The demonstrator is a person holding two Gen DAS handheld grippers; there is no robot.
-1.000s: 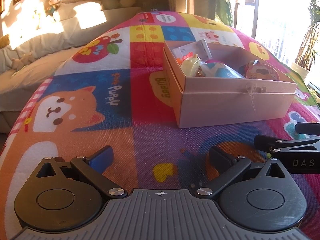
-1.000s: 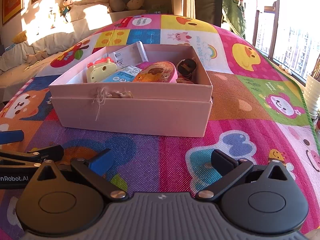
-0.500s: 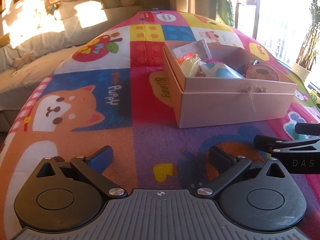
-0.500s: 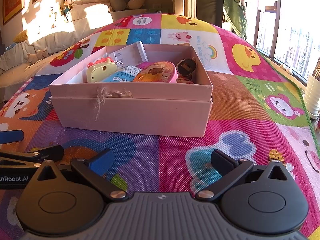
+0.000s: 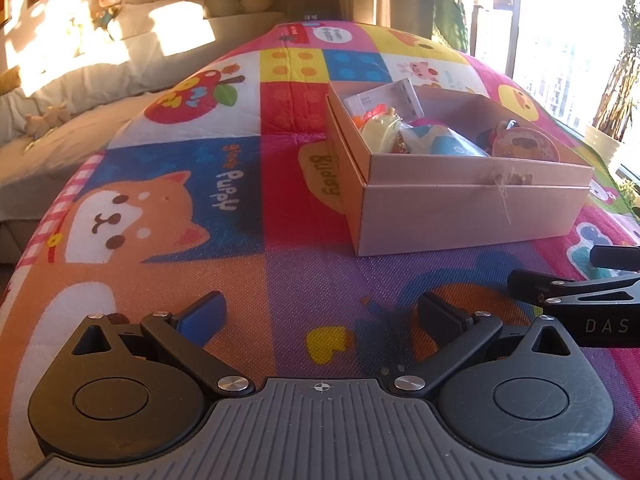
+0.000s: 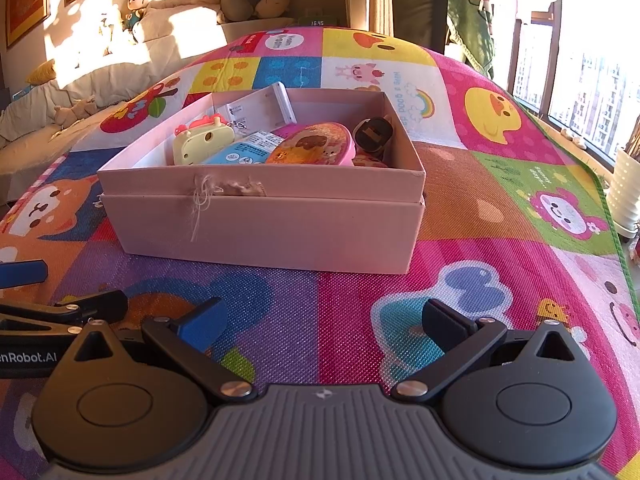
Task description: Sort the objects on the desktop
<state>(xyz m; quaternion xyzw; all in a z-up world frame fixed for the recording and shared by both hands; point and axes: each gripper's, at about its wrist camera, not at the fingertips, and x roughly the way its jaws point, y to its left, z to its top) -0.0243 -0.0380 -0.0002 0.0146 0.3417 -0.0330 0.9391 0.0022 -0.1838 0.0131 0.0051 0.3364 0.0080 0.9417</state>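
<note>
Fingers (image 6: 200,322) apart; plug (image 6: 373,133) right-view only

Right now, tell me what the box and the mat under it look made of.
Box: looks like matte pink cardboard, given its sharp folded edges, thin walls and dull surface, with a frayed string at the front. Mat: probably foam or plastic with a printed cartoon face; a fine woven-looking embossed grain shows up close, with a slight sheen.

A pale pink box (image 6: 276,228) sits open on the mat; inside lie a yellow toy camera (image 6: 202,145) at left; a blue packet (image 6: 240,154) beside it; a white carton (image 6: 260,109) leaning behind; a pink tin (image 6: 314,146) tilted; a black plug (image 6: 374,133) at right.
</note>
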